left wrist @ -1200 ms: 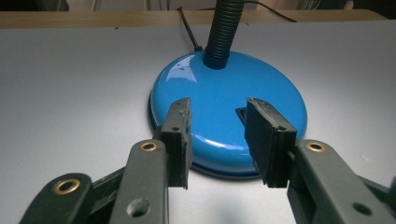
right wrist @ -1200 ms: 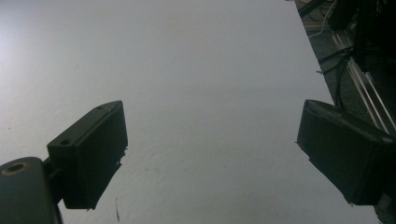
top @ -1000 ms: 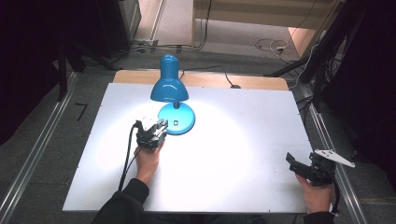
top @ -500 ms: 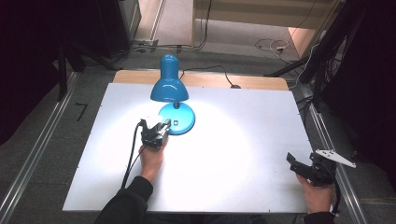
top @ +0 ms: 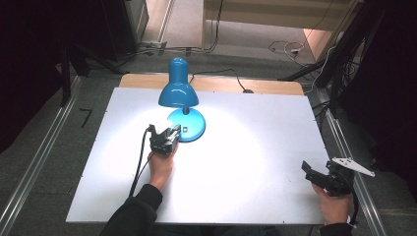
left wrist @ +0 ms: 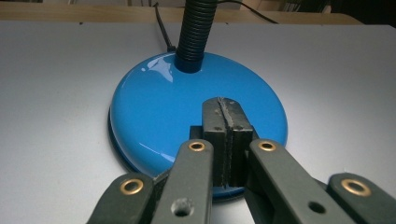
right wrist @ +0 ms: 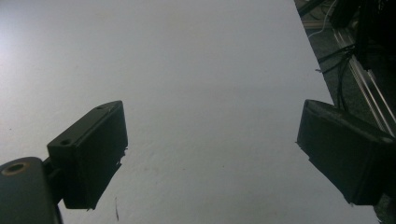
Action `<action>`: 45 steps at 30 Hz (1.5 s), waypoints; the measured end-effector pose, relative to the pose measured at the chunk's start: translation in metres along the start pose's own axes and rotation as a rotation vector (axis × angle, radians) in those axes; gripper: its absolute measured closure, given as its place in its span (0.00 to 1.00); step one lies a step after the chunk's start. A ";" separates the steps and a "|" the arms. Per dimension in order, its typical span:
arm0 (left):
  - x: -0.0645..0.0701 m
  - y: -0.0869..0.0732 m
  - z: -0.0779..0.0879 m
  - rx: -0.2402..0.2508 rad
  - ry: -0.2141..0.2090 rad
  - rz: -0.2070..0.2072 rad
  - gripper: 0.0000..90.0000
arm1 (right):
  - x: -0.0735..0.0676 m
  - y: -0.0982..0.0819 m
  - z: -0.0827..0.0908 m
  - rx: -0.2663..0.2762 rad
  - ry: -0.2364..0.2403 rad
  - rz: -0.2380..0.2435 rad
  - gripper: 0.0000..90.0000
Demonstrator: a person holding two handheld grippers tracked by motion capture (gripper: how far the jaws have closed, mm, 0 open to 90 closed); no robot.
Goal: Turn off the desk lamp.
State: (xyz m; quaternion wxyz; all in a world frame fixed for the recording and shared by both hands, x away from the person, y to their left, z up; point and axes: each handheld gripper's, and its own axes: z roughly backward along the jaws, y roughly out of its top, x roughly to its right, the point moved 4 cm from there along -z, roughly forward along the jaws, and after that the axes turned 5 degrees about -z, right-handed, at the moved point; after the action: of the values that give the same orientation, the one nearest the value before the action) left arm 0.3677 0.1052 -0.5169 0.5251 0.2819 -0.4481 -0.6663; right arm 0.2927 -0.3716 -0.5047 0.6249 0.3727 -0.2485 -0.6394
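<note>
A blue desk lamp stands at the back middle of the white table (top: 260, 132), lit, with its shade (top: 178, 92) over its round base (top: 193, 123). My left gripper (top: 165, 133) sits at the base's near-left edge, shut with nothing between its jaws. In the left gripper view the closed tips (left wrist: 224, 106) lie over the glossy blue base (left wrist: 154, 107), in front of the black ribbed neck (left wrist: 196, 32). My right gripper (top: 314, 176) rests at the table's front right corner, open. Its own view shows the two pads (right wrist: 91, 154) wide apart above bare table (right wrist: 196, 56).
The lamp throws a bright pool of light on the tabletop around its base. A wooden strip (top: 275, 86) runs along the table's far edge, with the lamp's cord (top: 231, 78) crossing it. Metal rails (top: 344, 147) flank both sides. Cables lie on the floor behind.
My left gripper has edged right and forward, closer onto the lamp base. The right gripper has stayed where it was.
</note>
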 end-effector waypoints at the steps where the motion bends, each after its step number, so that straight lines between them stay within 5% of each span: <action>1: 0.000 0.000 0.000 -0.001 0.001 0.001 1.00 | 0.000 0.000 0.000 -0.001 0.000 -0.002 0.08; 27: 0.004 -0.002 -0.015 -0.013 -0.013 0.004 1.00 | 0.000 0.000 0.000 -0.001 0.002 0.000 0.08; 45: 0.009 -0.002 -0.024 -0.040 -0.005 -0.036 1.00 | 0.000 0.000 -0.001 -0.005 0.000 0.000 0.08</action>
State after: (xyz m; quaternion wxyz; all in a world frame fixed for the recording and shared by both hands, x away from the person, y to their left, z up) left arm 0.3845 0.0896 -0.5281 0.5175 0.2778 -0.4306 -0.6852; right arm 0.2933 -0.3712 -0.5050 0.6257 0.3711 -0.2471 -0.6401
